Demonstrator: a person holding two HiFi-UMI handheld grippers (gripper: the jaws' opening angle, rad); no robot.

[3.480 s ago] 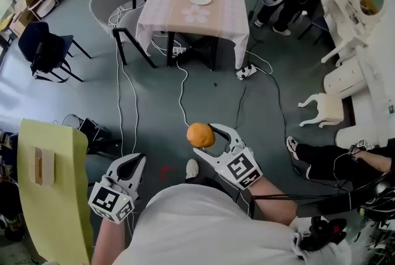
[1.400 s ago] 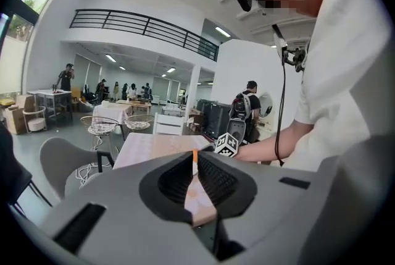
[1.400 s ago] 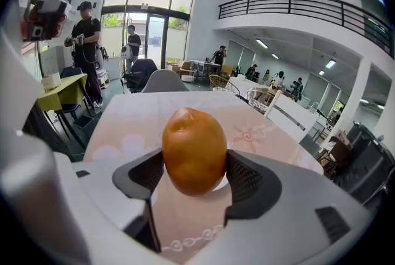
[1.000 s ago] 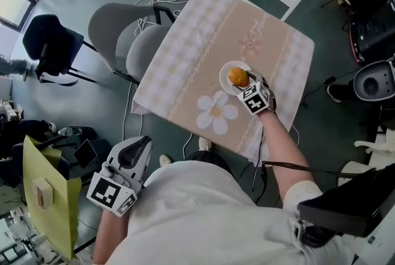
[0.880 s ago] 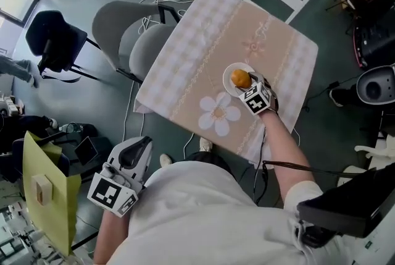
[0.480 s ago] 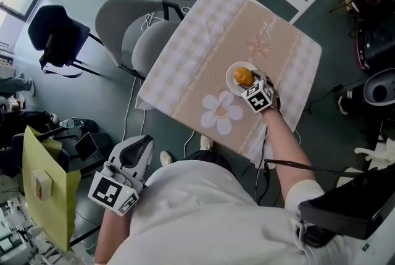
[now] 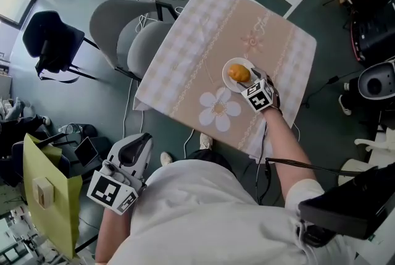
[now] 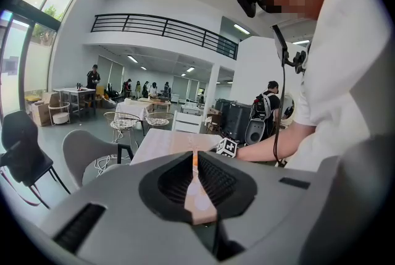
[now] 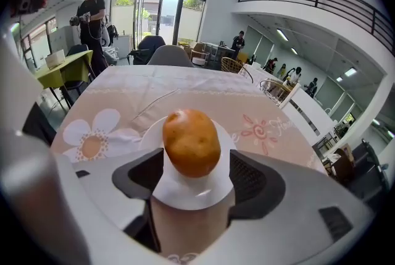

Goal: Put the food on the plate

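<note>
Grey floor surrounds a cloth-covered counter, with two grey chairs at its left edge. Low at the left, beside the person's body and well away from the counter, the left gripper has its fingers clenched together with nothing between them. On the counter, past a printed flower, sits a white plate. The round orange-brown food rests on it. The right gripper straddles it, fingers released and spread, with a gap on the food's right side.
</note>
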